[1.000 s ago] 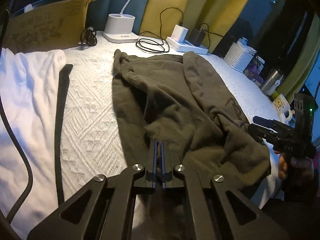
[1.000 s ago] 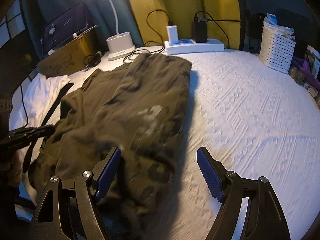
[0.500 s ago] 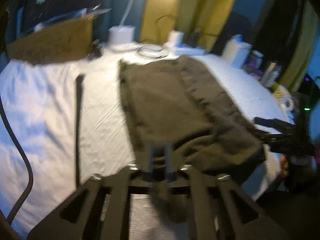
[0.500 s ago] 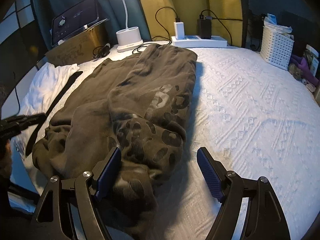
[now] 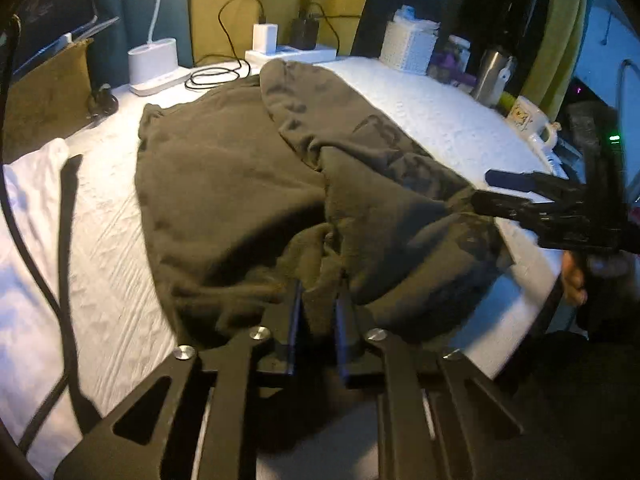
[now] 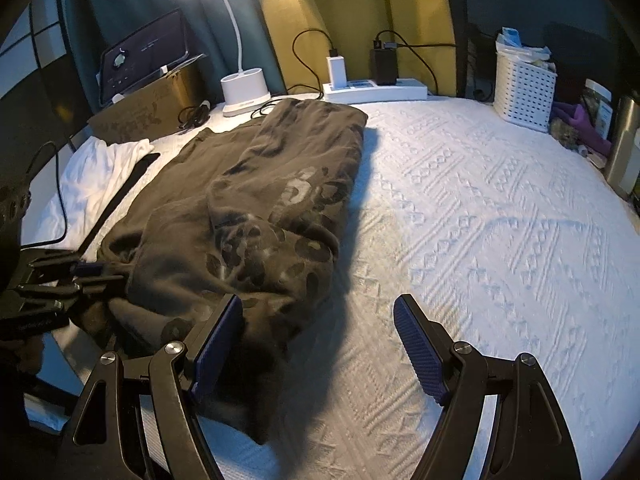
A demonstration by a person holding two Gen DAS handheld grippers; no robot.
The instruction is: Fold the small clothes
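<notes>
On the white quilted bed (image 6: 460,208), left of centre in the right wrist view: one olive-brown fleece garment with dark leopard print (image 6: 256,208), partly folded lengthwise. Left hand-held gripper (image 5: 318,300): jaws just closing, narrow, a bunch of the garment's near hem between them. Right hand-held gripper (image 6: 318,320): jaws wide, holding nothing, at the garment's near right edge. White desk lamp (image 6: 244,92), upper left.

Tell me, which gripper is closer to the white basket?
Right. The right gripper hovers open over the white bedspread, on the white basket's side. The left gripper is across the brown garment, jaws closing on its near edge.
</notes>
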